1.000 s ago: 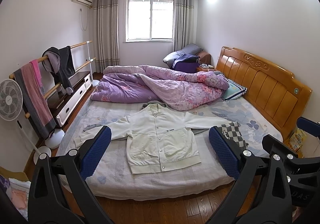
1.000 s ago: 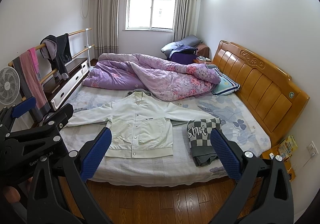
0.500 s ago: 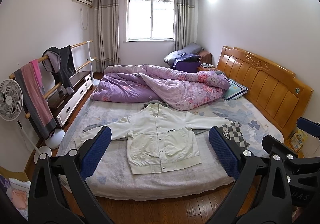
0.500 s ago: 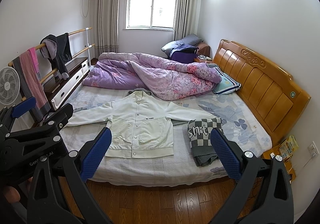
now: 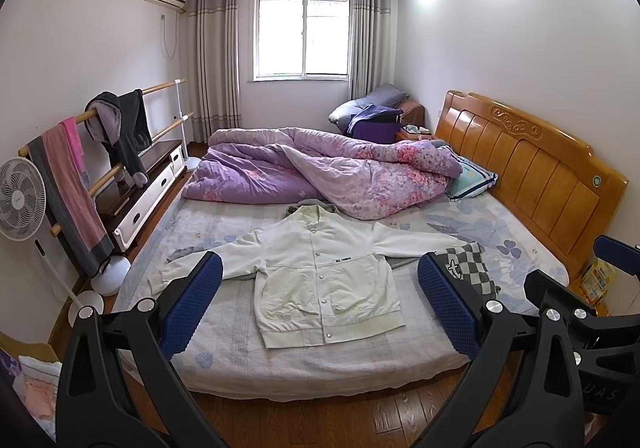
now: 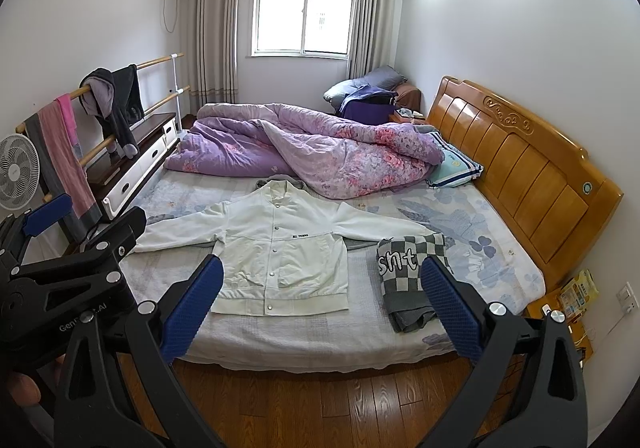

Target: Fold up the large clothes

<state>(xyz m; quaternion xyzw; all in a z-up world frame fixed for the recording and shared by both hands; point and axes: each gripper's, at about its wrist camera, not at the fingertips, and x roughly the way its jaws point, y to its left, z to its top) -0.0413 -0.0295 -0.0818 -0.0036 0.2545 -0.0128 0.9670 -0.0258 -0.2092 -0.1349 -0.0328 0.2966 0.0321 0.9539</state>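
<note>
A white snap-front jacket (image 5: 320, 280) (image 6: 280, 252) lies flat, front up, sleeves spread, on the near half of the bed (image 5: 224, 352) (image 6: 304, 340). A folded grey-and-white checkered garment (image 6: 408, 272) (image 5: 468, 268) lies to its right. My left gripper (image 5: 318, 304) is open, held in the air short of the bed's foot, nothing between its blue pads. My right gripper (image 6: 322, 308) is open too, empty, at about the same distance. The left gripper's body (image 6: 68, 276) shows at the left of the right wrist view.
A rumpled purple quilt (image 5: 320, 175) covers the far half of the bed, with a pillow (image 5: 472, 177) by the wooden headboard (image 5: 532, 175). A clothes rail with hanging garments (image 5: 96, 151), a fan (image 5: 20, 199) and a low cabinet (image 5: 144, 183) line the left. Wooden floor (image 6: 320, 400) lies below.
Both views have drifted very slightly; the grippers stay open and the clothes have not moved.
</note>
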